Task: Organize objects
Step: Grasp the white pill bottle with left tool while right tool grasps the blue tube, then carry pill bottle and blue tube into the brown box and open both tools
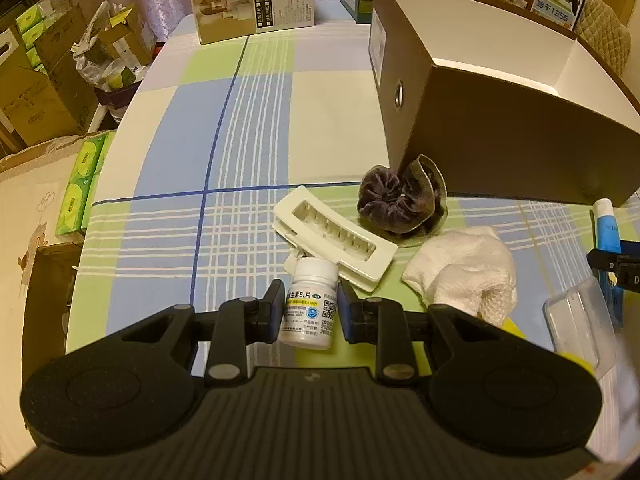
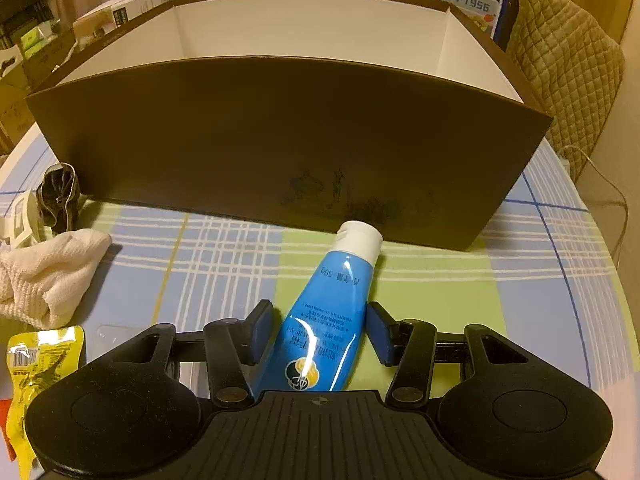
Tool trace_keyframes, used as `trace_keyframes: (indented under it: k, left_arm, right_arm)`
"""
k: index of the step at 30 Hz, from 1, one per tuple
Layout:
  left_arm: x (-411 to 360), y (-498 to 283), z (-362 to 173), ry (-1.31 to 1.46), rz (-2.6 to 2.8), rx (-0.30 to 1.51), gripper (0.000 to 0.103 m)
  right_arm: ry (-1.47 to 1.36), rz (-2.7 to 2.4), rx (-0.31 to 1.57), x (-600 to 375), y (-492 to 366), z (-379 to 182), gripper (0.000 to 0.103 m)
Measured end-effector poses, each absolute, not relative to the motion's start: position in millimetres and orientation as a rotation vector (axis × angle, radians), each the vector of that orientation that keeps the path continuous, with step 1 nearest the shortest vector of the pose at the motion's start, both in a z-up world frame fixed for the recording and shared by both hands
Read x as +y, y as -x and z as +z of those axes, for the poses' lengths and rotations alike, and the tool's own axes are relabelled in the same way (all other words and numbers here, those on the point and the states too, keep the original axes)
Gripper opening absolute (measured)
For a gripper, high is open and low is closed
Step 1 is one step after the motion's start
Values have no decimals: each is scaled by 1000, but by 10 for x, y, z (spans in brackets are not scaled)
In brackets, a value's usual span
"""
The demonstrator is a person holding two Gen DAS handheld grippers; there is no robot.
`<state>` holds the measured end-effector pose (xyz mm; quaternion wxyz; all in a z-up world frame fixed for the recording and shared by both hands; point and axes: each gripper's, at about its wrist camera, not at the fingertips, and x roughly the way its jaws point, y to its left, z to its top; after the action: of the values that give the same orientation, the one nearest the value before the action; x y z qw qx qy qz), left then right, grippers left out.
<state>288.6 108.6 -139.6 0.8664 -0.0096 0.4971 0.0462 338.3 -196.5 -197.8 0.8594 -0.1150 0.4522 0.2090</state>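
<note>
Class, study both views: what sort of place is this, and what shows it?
Probably a home dining or living room: a round table with a checked tablecloth, a quilted chair cover, and stacked tissue packs beside cardboard boxes.

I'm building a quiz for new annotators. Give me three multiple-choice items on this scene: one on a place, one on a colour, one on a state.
1. Where does the dark scrunchie lie?
A. inside the brown box
B. on the cloth at the box's near corner
C. on the white towel

2. What colour is the body of the tube between the right gripper's fingers?
A. blue
B. red
C. green

3. What is the left gripper doing?
A. standing wide open over bare cloth
B. shut on the hair clip
C. shut on the white pill bottle

Answers:
1 B: the scrunchie sits against the corner of the brown box.
2 A: the tube is blue with a white cap.
3 C: the left gripper has both fingers pressed on the pill bottle, while the right gripper shows gaps around the tube.
</note>
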Motion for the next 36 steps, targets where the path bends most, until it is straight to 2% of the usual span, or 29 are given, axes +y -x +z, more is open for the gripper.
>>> trace_keyframes:
  k: [1,4,18,36]
  left_arm:
    - [1088,-2887,-1395,22,97,1040,24]
    - [1088,-2889,-1391,25,99,1037,24]
    - [1069,-2878,-1350,39,89,1026,24]
    - [870,-2821,-824,106,16,879,24]
  right_arm:
    - [254,467,941,-1958,-3372,-1980,41]
    - [320,565,923,-1914,-3301,-1976,39]
    - [373,734,908,-1885,-3175,-1932,35]
    - [203,805,712,-2031,-3032,-1022,35]
